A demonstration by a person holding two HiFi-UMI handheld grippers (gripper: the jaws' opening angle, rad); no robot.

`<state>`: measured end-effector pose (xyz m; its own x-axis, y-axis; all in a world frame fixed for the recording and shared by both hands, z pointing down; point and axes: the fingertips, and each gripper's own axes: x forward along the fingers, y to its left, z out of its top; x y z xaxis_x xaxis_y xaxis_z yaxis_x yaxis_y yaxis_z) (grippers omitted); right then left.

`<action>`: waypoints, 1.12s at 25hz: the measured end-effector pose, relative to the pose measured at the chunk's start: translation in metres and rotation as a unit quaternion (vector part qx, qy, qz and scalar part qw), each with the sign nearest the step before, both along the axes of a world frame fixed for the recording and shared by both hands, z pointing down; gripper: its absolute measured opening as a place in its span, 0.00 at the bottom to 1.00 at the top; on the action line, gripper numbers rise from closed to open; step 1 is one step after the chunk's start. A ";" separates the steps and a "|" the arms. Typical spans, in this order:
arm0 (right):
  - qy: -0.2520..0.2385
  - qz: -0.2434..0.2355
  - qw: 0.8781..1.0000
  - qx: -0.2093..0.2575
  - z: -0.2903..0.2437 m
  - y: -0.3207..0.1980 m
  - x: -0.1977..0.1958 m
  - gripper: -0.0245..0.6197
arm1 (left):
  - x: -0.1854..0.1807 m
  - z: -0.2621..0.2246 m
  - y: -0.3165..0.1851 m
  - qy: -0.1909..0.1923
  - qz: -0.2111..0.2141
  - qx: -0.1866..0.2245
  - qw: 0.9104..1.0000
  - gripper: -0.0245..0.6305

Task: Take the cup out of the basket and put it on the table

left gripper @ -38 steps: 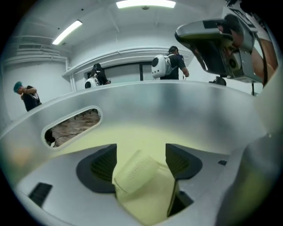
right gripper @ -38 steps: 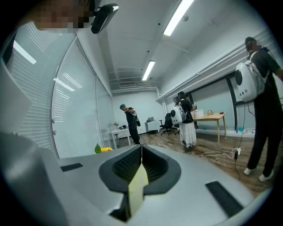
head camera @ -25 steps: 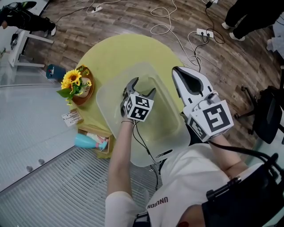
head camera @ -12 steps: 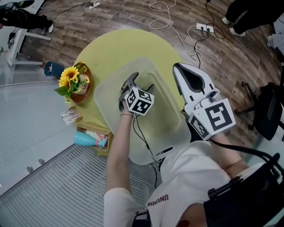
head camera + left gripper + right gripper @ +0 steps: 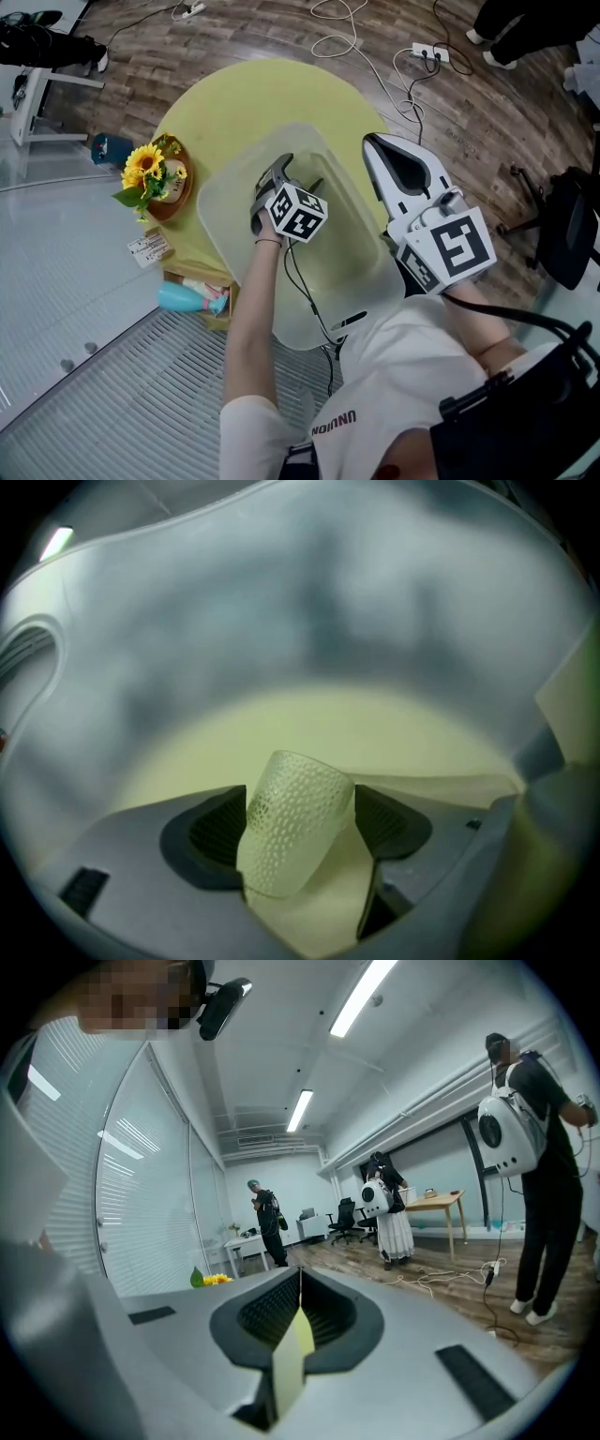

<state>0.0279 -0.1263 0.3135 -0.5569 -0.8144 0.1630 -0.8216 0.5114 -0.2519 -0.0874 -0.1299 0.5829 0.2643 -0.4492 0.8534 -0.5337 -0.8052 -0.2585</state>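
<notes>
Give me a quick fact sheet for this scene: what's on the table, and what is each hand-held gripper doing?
Table: round, yellow-green table
Basket: translucent basket, standing on the table
Cup: pale, textured cup, tilted, inside the basket
Left gripper: left gripper reaches down into the basket, jaws against the cup's sides
Right gripper: right gripper raised at the basket's right side, jaws together, empty
Also there: sunflowers at the table's left edge
Stage: cup not yet out of the basket
</notes>
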 end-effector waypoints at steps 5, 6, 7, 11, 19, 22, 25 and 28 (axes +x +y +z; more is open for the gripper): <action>-0.001 0.000 1.000 -0.002 -0.001 -0.002 0.000 0.07 | 0.004 0.002 0.001 -0.028 0.035 0.003 0.999 0.61; 0.000 0.000 1.000 -0.003 -0.001 -0.002 0.000 0.07 | 0.003 0.004 0.001 -0.037 0.040 0.003 0.998 0.61; 0.000 0.000 1.000 -0.003 0.000 -0.002 -0.001 0.07 | 0.002 0.008 0.002 -0.048 0.045 0.001 0.998 0.61; -0.003 0.009 1.000 -0.005 0.002 -0.003 0.001 0.07 | -0.005 0.028 0.011 -0.055 0.037 -0.020 0.998 0.60; 0.001 0.012 1.000 -0.009 0.004 -0.004 0.003 0.07 | -0.002 0.028 0.012 -0.034 0.011 -0.040 0.999 0.60; -0.001 0.010 1.000 -0.008 0.003 -0.004 0.002 0.07 | -0.001 0.028 0.014 -0.029 0.005 -0.046 0.999 0.60; -0.002 0.010 1.000 -0.008 0.002 -0.004 0.001 0.07 | 0.001 0.027 0.016 -0.020 0.002 -0.053 0.998 0.60; -0.003 0.010 1.000 -0.007 0.001 -0.005 0.002 0.07 | 0.002 0.023 0.015 -0.007 -0.010 -0.053 0.999 0.60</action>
